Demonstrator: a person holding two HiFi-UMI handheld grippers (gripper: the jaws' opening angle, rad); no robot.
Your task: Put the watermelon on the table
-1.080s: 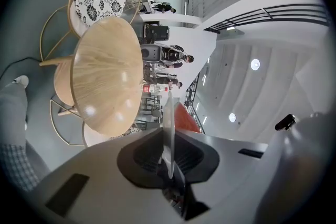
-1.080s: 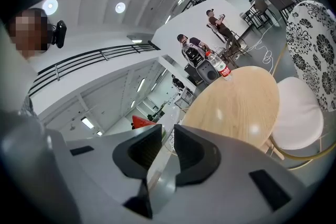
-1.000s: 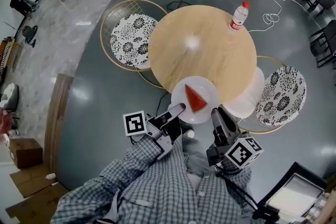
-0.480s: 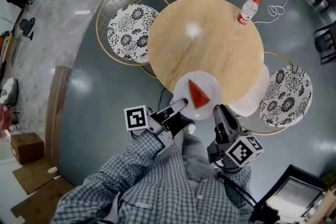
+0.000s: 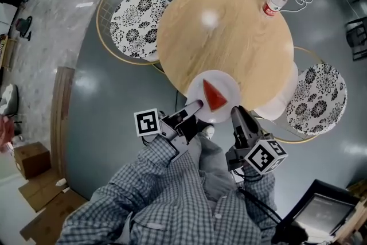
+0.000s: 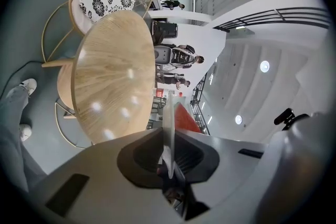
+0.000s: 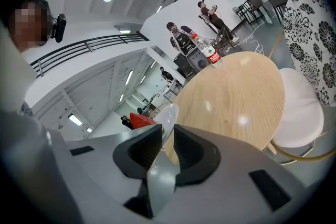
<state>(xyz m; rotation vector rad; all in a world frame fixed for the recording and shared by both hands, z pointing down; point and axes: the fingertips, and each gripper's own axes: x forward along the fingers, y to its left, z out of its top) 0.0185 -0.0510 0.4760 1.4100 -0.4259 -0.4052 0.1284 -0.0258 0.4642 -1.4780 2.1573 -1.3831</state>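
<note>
Fingers of your left gripper (image 5: 194, 106) and right gripper (image 5: 234, 112) pinch opposite rims of the white plate (image 5: 200, 84). The watermelon slice (image 5: 215, 96) lies on it, over the near edge of the round table (image 5: 229, 37). Lower both sides together, plate flat, and release only once it rests fully on the wood. Both grippers reach forward from your chest, the right tipped slightly down.
</note>
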